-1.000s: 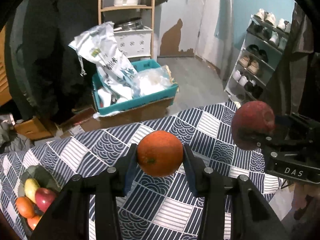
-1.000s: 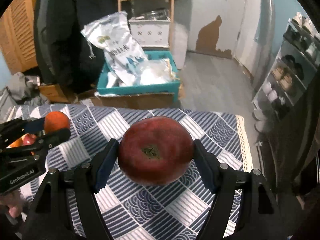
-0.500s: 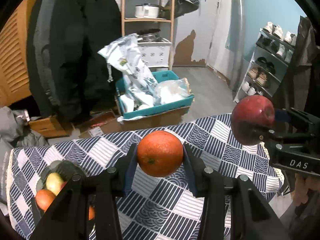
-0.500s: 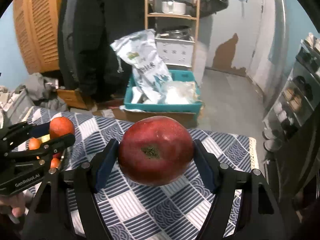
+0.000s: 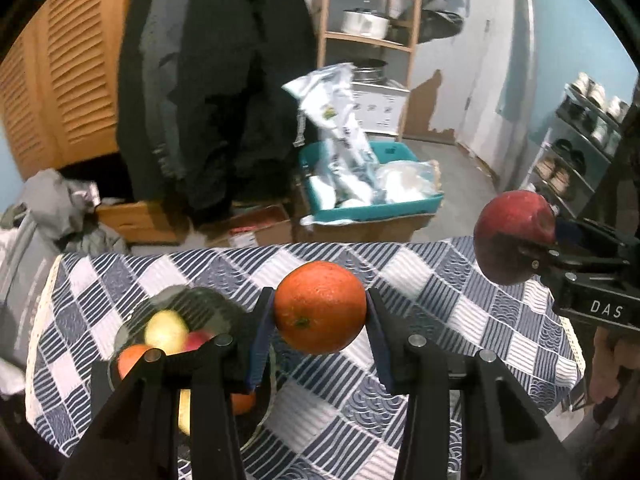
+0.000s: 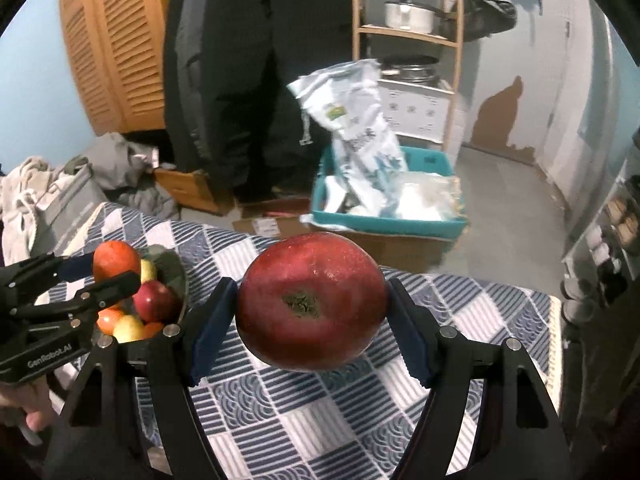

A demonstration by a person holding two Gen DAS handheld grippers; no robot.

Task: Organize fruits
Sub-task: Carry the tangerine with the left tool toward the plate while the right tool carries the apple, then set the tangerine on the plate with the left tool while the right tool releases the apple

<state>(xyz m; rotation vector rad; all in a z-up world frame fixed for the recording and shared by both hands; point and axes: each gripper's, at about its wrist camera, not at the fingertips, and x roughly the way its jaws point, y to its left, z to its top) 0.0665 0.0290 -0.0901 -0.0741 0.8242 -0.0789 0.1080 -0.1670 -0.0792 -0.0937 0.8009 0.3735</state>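
Note:
My left gripper is shut on an orange and holds it above the table, just right of a dark bowl that holds several fruits. My right gripper is shut on a large red apple, also above the table. The apple shows at the right in the left wrist view. The left gripper with the orange shows at the left in the right wrist view, over the bowl.
The table has a blue and white patterned cloth. Beyond its far edge stand a teal crate with bags, cardboard boxes, dark hanging coats, a wooden shelf and a shoe rack.
Both grippers have risen and swung left with their fruits. The bowl has come further into both views and now lies under the left gripper.

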